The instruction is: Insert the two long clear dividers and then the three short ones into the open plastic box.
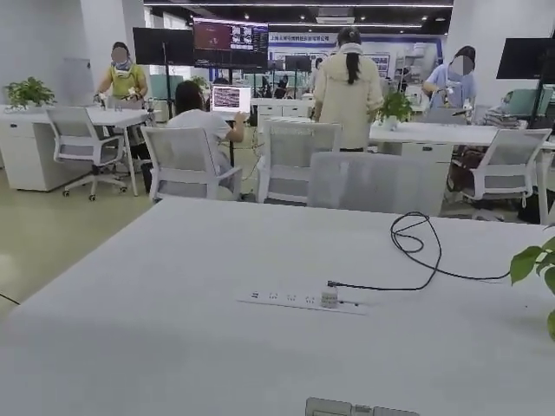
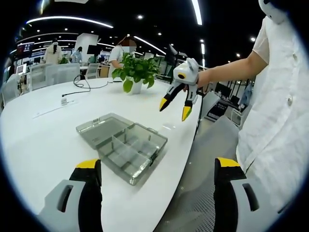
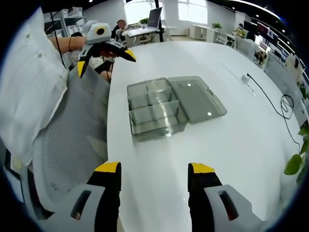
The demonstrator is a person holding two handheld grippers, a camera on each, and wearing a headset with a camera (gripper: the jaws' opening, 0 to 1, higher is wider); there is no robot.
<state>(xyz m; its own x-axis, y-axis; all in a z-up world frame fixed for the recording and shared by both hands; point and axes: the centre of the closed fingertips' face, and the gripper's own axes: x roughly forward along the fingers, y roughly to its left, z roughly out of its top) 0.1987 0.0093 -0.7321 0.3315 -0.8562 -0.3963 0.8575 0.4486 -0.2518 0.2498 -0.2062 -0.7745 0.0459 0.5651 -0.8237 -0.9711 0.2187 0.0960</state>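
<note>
The clear plastic box [image 3: 153, 110] lies open on the white table [image 3: 231, 159], its lid [image 3: 197, 98] folded flat beside it. Clear partitions split its body into several compartments. In the left gripper view the box [image 2: 126, 147] sits just ahead of my left gripper [image 2: 157, 164], which is open and empty. My right gripper [image 3: 154, 169] is open too, holding nothing, near the table edge short of the box. Each gripper sees the other raised in the air past the box: the right gripper [image 2: 175, 109] and the left gripper [image 3: 105, 62], both with jaws apart. One corner of the box [image 1: 360, 407] peeks in at the head view's bottom edge.
A power strip [image 1: 303, 301] with a black cable [image 1: 416, 251] lies mid-table. A potted plant [image 2: 135, 72] stands at the table's far side. A grey mesh chair [image 3: 67, 145] is at the table edge by the person. Other desks, chairs and people are beyond.
</note>
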